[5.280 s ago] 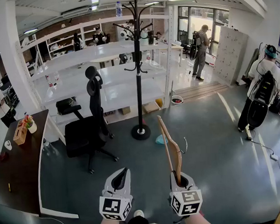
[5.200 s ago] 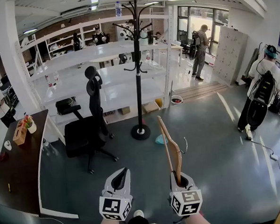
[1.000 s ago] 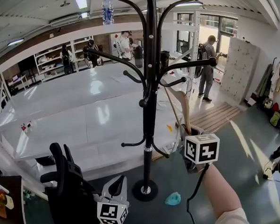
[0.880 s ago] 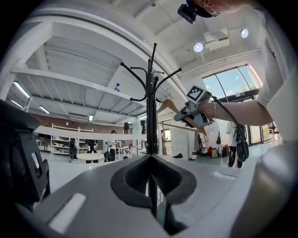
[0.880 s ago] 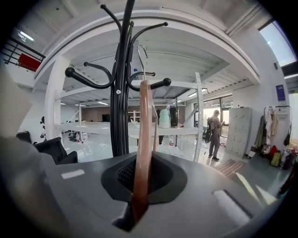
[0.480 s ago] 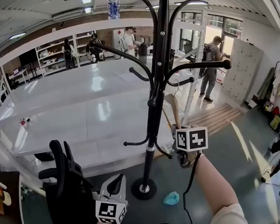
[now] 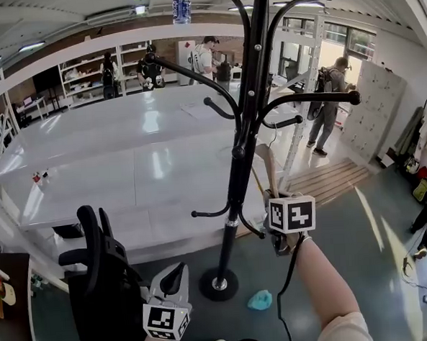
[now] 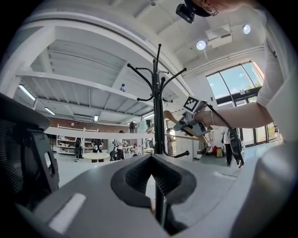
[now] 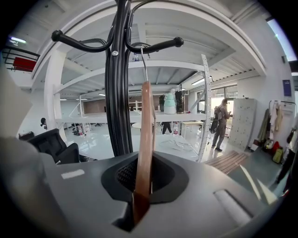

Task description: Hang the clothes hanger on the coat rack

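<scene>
The black coat rack [image 7: 245, 150] stands right in front of me, its curved arms spreading overhead. My right gripper [image 7: 274, 200] is raised beside the pole and shut on the lower end of a wooden clothes hanger [image 7: 268, 168]. In the right gripper view the hanger [image 9: 145, 139] rises from the jaws, and its metal hook [image 9: 143, 60] reaches up to a rack arm [image 9: 160, 45]; I cannot tell whether it rests on the arm. My left gripper [image 7: 178, 273] hangs low at the left, shut and empty. In the left gripper view the rack [image 8: 158, 116] shows beyond the jaws.
A black office chair [image 7: 98, 281] stands close at the lower left. White shelving [image 7: 126, 157] runs behind the rack, with a water bottle [image 7: 182, 4] on top. A teal scrap [image 7: 261, 300] lies by the rack's base [image 7: 219, 282]. People [image 7: 328, 101] stand farther back.
Since five seconds ago I have come from across the floor right up to the rack. In the last second the right gripper and hanger moved left, closer to the pole.
</scene>
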